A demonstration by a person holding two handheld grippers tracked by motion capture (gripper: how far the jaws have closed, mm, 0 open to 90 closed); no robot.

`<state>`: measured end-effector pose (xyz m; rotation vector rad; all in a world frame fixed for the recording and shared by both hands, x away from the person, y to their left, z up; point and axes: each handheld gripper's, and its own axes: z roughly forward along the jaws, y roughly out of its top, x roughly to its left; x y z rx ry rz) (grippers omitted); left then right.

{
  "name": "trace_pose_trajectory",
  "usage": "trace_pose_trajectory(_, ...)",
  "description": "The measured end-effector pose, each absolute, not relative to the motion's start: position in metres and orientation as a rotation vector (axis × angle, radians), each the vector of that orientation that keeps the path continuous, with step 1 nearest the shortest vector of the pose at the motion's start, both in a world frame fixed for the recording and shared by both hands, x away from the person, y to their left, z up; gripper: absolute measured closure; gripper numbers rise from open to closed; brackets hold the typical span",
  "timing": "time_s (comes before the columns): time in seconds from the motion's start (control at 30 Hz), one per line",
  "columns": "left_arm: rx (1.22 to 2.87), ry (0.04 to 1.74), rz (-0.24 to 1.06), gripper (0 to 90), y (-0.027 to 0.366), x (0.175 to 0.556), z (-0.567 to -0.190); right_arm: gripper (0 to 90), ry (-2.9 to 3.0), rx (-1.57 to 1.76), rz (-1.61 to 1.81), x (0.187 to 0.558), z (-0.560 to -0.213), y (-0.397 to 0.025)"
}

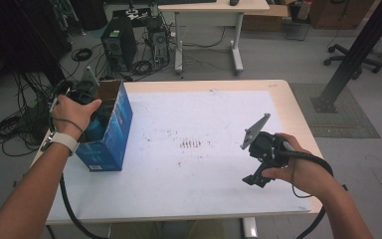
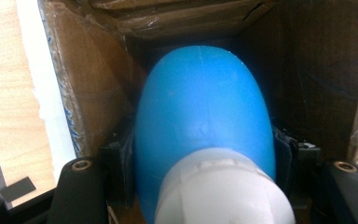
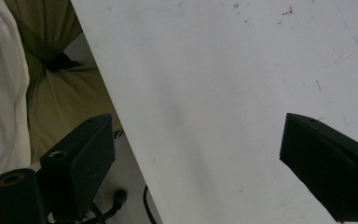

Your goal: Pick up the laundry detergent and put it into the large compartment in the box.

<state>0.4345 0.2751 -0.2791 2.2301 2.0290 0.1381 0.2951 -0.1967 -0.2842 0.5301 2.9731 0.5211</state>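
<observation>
A blue bottle is clamped by the left gripper inside the box, while the right gripper is held wide open, empty, over the table.

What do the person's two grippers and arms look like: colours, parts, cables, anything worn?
Both grippers are black. The right gripper has blocky jaws, a grey three-cornered plate and a black cable. The left gripper trails a black cable too. A white wristband sits on the left wrist; forearms unsleeved.

Grey floor, tangled cables, far desk.
</observation>
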Motion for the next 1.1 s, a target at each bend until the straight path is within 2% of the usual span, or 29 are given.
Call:
trace_pose_trajectory(0.17,2.231,2.027,0.133,36.8,0.2765,0.4348,-0.2789,10.3,2.975,0.531,0.523,0.2947,-0.2854,-0.1967)
trace_pose_trajectory(0.73,2.225,2.02,0.092,26.1,0.2777,0.4359,-0.2783,10.3,2.979,0.53,0.517,0.2941,-0.2861,-0.1962)
trace_pose_trajectory(1.1,2.216,2.004,0.096,23.8,0.2781,0.4342,-0.2758,10.3,2.98,0.53,0.52,0.293,-0.2864,-0.1971)
